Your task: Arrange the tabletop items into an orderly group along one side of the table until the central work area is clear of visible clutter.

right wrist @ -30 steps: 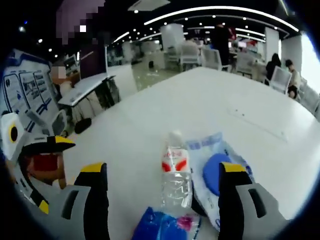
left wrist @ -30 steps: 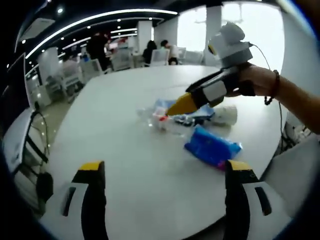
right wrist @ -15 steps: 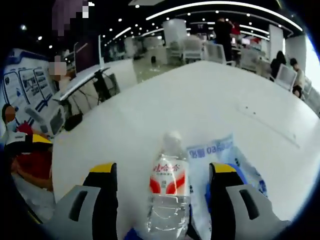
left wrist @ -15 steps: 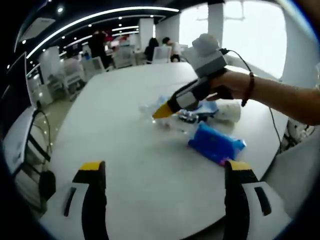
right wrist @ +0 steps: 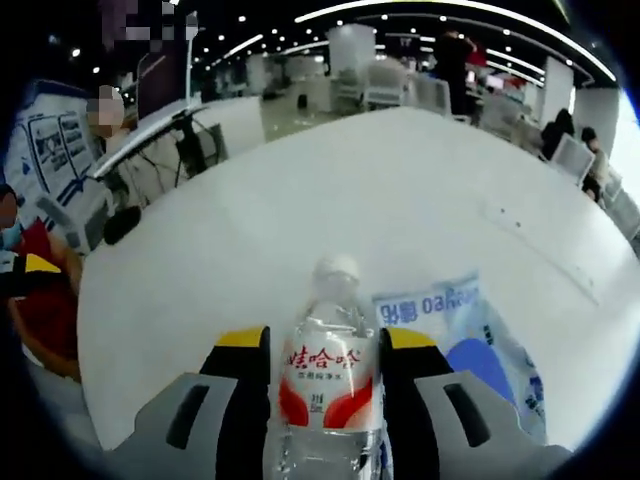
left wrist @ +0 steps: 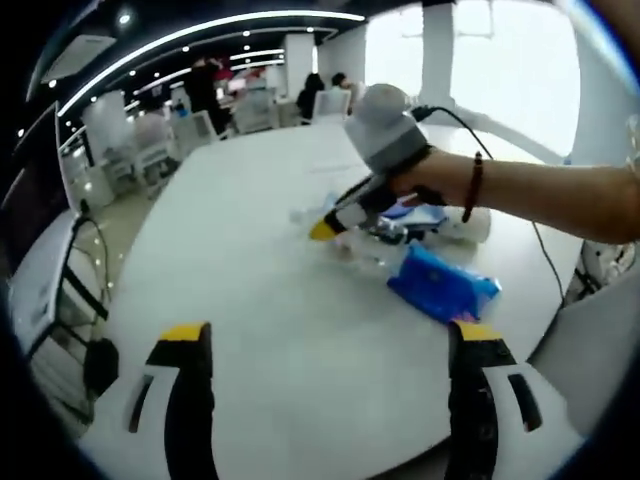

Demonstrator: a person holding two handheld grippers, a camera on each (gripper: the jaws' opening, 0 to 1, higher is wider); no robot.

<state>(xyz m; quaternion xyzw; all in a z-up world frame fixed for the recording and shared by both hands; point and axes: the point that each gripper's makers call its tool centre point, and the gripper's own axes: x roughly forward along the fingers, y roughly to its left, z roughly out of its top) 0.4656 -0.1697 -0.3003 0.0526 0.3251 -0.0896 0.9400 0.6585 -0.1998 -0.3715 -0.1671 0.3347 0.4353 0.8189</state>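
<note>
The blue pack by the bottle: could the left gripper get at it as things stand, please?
Probably yes: the left gripper is open, with bare table between it and the blue pack. The right gripper, at the bottle, sits beyond it.

The counter (right wrist: 420,190) is plain white. In the right gripper view, the right claw (right wrist: 325,350) has grey bodies, black jaws and yellow tips. The bottle (right wrist: 325,375) between them is clear, with a white cap and a white label that carries red writing and a red curved band. Beside it lies a clear bag (right wrist: 465,335) printed with blue letters and a blue round patch.

In the left gripper view, the left claw (left wrist: 325,345) shows the same grey, black and yellow. The packet (left wrist: 443,287) is bright blue, perhaps with a little pink at one end; the picture is blurred there. The wristband (left wrist: 473,186) is dark.
</note>
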